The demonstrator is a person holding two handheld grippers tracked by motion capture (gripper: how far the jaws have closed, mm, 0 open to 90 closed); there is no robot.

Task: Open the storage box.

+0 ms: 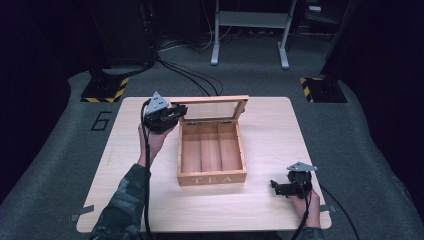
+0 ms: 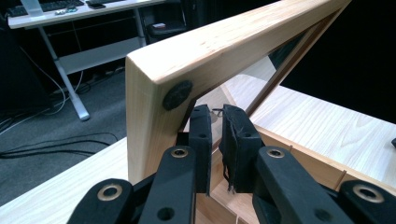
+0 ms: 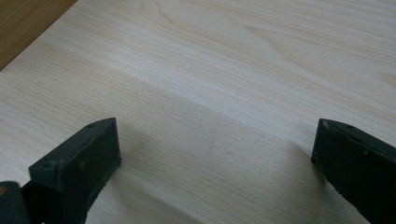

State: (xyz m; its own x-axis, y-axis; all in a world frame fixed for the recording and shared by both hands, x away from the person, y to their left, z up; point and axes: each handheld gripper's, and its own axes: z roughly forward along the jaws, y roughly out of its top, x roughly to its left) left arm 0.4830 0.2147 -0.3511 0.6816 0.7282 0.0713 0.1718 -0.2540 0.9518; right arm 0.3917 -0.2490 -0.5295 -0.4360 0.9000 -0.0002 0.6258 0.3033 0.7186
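Dark room, grey carpet (image 1: 60,150), white desk frame (image 1: 250,30) behind.

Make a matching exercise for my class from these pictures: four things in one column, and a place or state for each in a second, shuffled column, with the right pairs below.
Things
1. lid
2. left hand-held gripper
3. right hand-held gripper
4. tea box

Places or states
A. jaws wide apart above bare table, near its front right corner
B. raised on its hinges, standing upright
C. open, its three compartments empty
D. jaws nearly shut, at the lid's left corner

Pairs: 1-B, 2-D, 3-A, 4-C
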